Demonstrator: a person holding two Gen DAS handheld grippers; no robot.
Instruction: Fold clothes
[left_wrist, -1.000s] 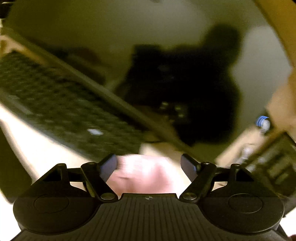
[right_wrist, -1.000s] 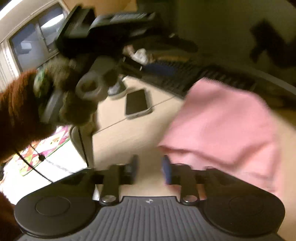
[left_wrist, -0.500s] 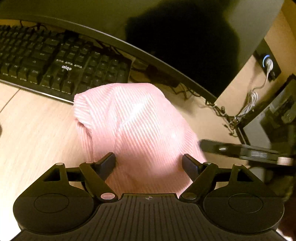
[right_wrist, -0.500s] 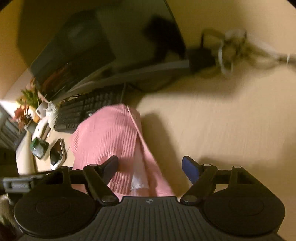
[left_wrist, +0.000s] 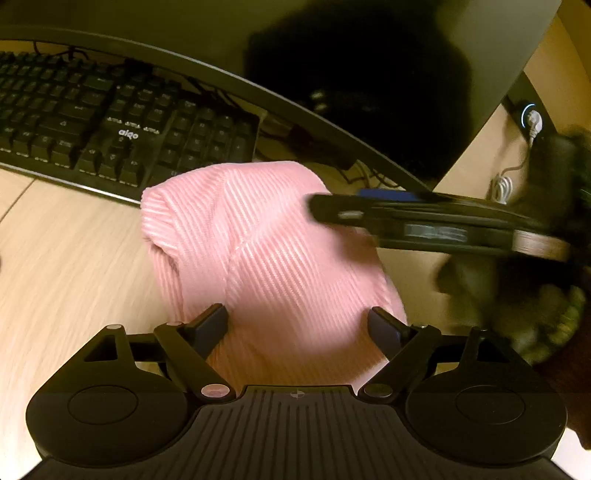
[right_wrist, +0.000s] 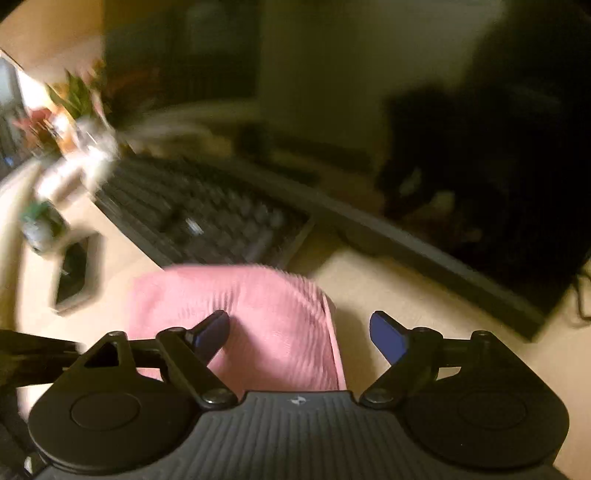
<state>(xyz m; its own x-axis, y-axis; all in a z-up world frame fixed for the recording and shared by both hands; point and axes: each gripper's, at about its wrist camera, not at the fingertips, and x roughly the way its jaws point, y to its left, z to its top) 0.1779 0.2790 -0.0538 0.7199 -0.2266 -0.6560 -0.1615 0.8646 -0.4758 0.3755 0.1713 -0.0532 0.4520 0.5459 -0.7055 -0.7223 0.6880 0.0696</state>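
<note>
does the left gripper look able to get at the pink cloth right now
Probably yes: the left gripper is open with the pink cloth lying right between its fingers, nothing in between. The right gripper hovers over the far edge only.

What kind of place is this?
Probably a home computer desk: a keyboard and monitor stand on a wooden desktop, with a pink garment lying in front.

pink ribbed garment (left_wrist: 266, 258) | folded, bunched | on desk beside keyboard

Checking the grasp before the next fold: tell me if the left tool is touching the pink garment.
Cannot tell. In the left wrist view the left tool is open with the pink garment between its fingers, but neither contact nor gap shows.
</note>
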